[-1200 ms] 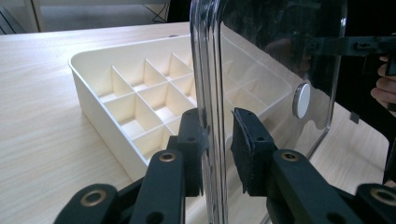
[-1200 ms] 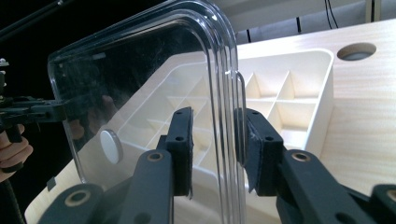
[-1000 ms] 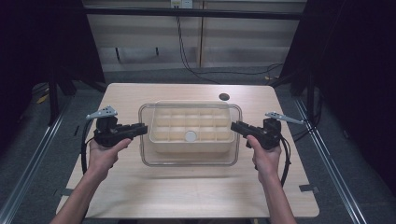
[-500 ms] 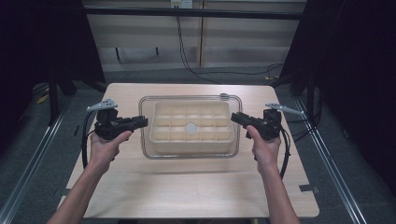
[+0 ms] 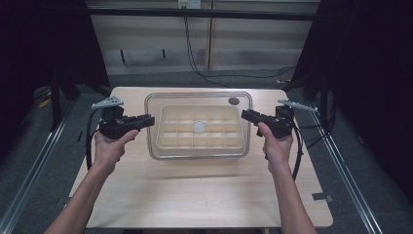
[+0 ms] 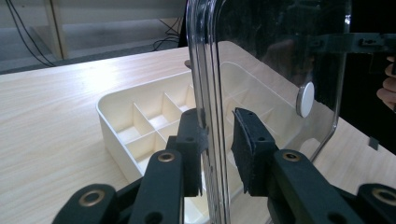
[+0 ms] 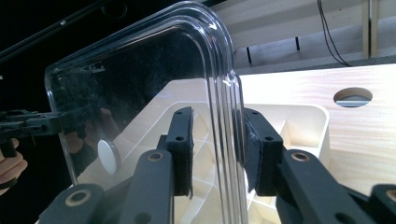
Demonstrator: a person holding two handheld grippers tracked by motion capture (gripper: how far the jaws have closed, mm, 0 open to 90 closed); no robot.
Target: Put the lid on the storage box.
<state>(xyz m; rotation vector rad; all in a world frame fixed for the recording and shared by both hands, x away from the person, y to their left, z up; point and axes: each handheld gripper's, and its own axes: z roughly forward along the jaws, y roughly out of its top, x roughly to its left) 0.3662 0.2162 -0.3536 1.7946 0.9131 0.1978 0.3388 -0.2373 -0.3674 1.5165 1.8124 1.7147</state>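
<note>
A clear plastic lid (image 5: 198, 96) with a white round knob (image 5: 199, 127) hangs level above a cream tray (image 5: 200, 146) of several compartments on the wooden table. My left gripper (image 5: 148, 119) is shut on the lid's left rim. My right gripper (image 5: 246, 115) is shut on its right rim. In the left gripper view the jaws (image 6: 219, 128) straddle the lid's edge (image 6: 208, 70), with the tray (image 6: 112, 116) below. In the right gripper view the jaws (image 7: 217, 123) clamp the curved rim (image 7: 224, 60) above the tray (image 7: 303, 116).
The wooden table (image 5: 195, 195) has a round cable hole (image 5: 234, 101) near its back edge, seen through the lid. Metal rails run along the floor on both sides. Shelving and cables stand behind the table.
The lid has come up off the tray, carried by both grippers. Both hands have moved up and a little toward the back of the table. The tray has stayed put.
</note>
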